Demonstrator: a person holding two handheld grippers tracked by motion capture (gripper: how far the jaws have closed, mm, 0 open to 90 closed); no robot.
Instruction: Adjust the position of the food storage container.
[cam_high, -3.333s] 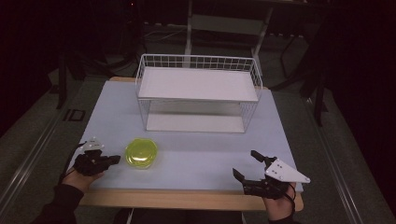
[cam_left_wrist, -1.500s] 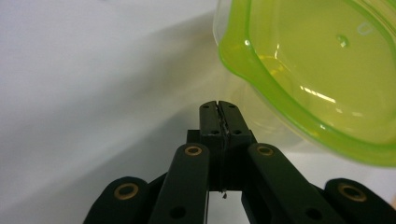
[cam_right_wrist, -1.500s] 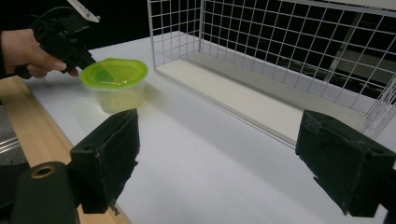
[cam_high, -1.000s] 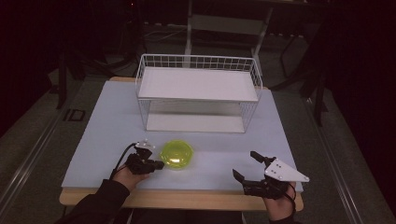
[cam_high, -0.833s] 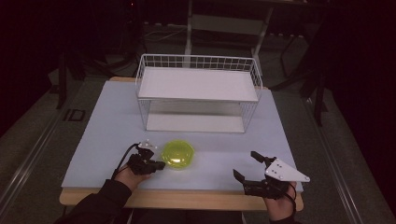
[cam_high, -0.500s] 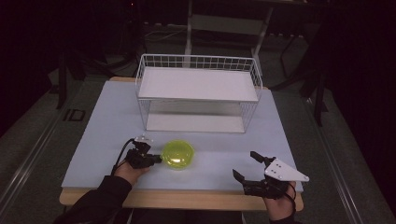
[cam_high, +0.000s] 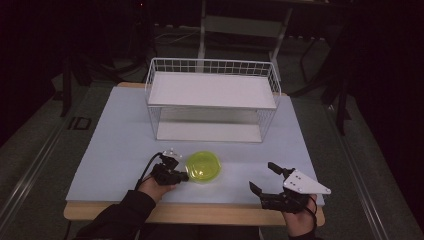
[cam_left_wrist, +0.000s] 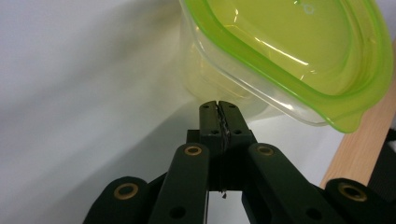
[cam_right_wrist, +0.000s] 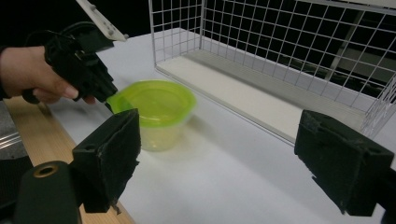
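A pale, matte white sheet covers the table, and a strip of bare light wood shows along its near edge at 6 o'clock in the high view. The room around it is dark: dull grey-green floor on both sides, black furniture legs and a cross-braced frame in the gloom at 12 o'clock. On the far half of the table, toward 12 o'clock from its centre, stands a white wire rack with a flat white upper shelf and a white base board under it. The yellow-green translucent container sits on the near half, a little toward 7 o'clock from the table's centre and in front of the rack's lower left corner, apart from it. The left gripper lies level at the container's 9 o'clock side, held by a hand in a dark sleeve; in the left gripper view its jaws are clenched tight together with their tips right at the container's wall under the rim, while the right gripper view shows them at a tab on the rim, so whether they pinch it is hard to tell. The right gripper rests near the table's edge at 5 o'clock, well apart from the container, its jaws spread wide with nothing between them.
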